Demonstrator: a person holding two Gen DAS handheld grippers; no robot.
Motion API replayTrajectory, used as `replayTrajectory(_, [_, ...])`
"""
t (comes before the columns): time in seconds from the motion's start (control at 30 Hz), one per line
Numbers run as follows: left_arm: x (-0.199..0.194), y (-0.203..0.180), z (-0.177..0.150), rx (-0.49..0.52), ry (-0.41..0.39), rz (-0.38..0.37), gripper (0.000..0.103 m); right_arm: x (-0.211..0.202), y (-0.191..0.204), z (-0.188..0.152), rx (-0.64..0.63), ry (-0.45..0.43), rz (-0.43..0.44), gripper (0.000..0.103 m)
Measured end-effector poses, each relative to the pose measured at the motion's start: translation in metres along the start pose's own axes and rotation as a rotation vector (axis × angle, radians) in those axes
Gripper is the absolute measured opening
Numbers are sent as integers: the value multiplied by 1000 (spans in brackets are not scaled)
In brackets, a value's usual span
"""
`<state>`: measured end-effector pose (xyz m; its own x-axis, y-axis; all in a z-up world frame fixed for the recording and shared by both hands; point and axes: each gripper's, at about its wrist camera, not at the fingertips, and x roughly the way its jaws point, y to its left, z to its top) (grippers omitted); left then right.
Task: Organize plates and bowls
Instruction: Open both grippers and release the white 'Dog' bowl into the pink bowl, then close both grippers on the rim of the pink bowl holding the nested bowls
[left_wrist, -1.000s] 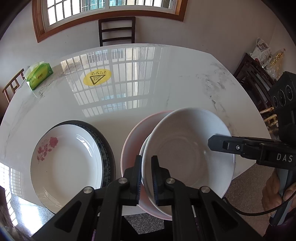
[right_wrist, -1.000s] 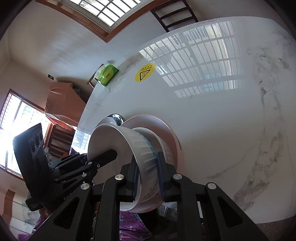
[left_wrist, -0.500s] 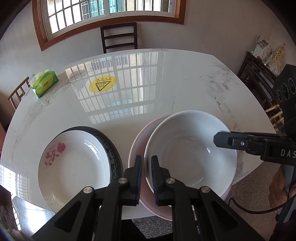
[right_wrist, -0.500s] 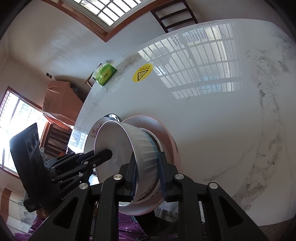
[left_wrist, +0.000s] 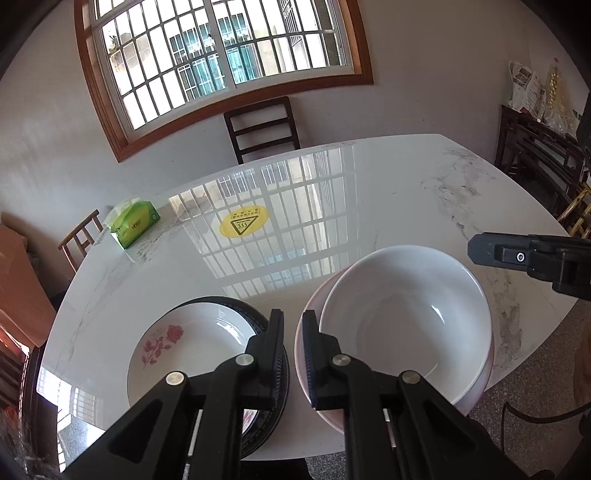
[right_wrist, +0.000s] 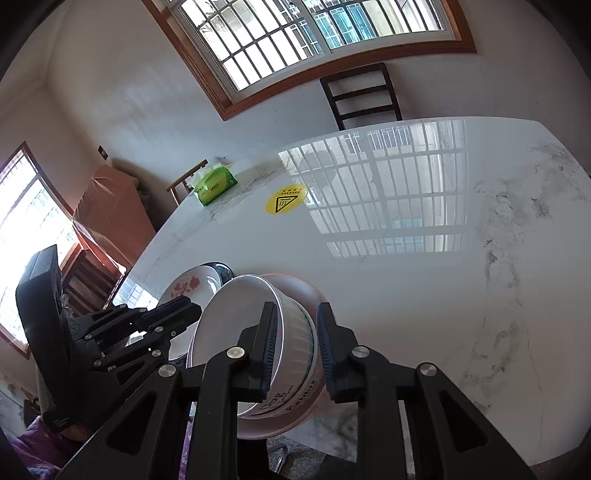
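A white bowl sits nested in a pink bowl near the table's front edge. To its left a white rose-print plate lies on a dark-rimmed plate. My left gripper is nearly closed, empty, in the gap between plates and bowls. My right gripper is open, its fingers straddling the white bowl's wall without pressing it. The pink bowl shows behind, the rose plate further left.
A white marble table carries a yellow warning sticker in the middle and a green tissue pack at the far left. Dark chairs stand behind the table, and a dark cabinet at the right.
Both grippers let go of the white bowl, which now rests in the pink bowl. The right jaws have opened. Both grippers pulled back and up, tilting the views toward the window.
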<state>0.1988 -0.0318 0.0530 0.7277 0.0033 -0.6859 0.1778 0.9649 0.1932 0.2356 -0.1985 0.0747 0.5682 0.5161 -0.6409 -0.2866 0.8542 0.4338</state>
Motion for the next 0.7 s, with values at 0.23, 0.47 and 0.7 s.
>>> replayTrajectory(0.23, [-6, 6, -10, -1, -50, 56, 21, -12, -2, -19, -26, -132, -81, 27])
replayTrajectory(0.47, [-9, 32, -22, -116, -56, -23, 61, -20, 3, -42, -66, -214, -149, 48])
replayTrajectory(0.7, [7, 62, -33, -206, 49, -165, 62, -18, -6, -52, -12, -168, -136, 52])
